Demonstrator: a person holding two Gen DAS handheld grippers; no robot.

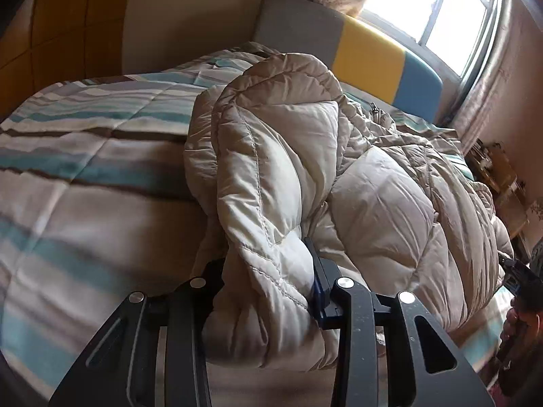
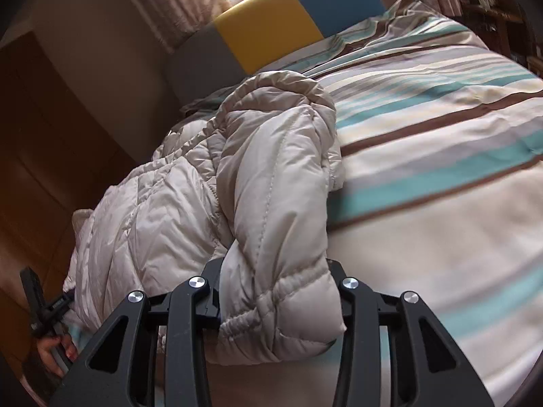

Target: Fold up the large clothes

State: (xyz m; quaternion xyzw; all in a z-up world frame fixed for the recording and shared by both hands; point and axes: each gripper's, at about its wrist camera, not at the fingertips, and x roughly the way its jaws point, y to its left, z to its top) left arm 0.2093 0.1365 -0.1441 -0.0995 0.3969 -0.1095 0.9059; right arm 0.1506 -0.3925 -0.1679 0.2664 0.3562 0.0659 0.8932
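A beige quilted puffer jacket (image 1: 373, 183) lies crumpled on a striped bed. My left gripper (image 1: 268, 271) is shut on one of its sleeves (image 1: 268, 176), which runs up between the fingers and folds over the jacket body. My right gripper (image 2: 275, 278) is shut on the other sleeve (image 2: 278, 176), near its gathered cuff (image 2: 271, 318). The jacket body (image 2: 149, 210) lies to the left of that sleeve in the right wrist view. The other gripper shows at the edge of each view, at the right (image 1: 519, 271) and at the lower left (image 2: 40, 305).
The bed has a quilt with teal, brown and cream stripes (image 1: 85, 156) (image 2: 441, 142). A grey, yellow and blue headboard (image 1: 370, 54) (image 2: 271, 30) stands under a curtained window (image 1: 441, 10). A wooden wardrobe (image 2: 44, 129) flanks the bed, and a cluttered shelf (image 1: 499, 169) stands near the window.
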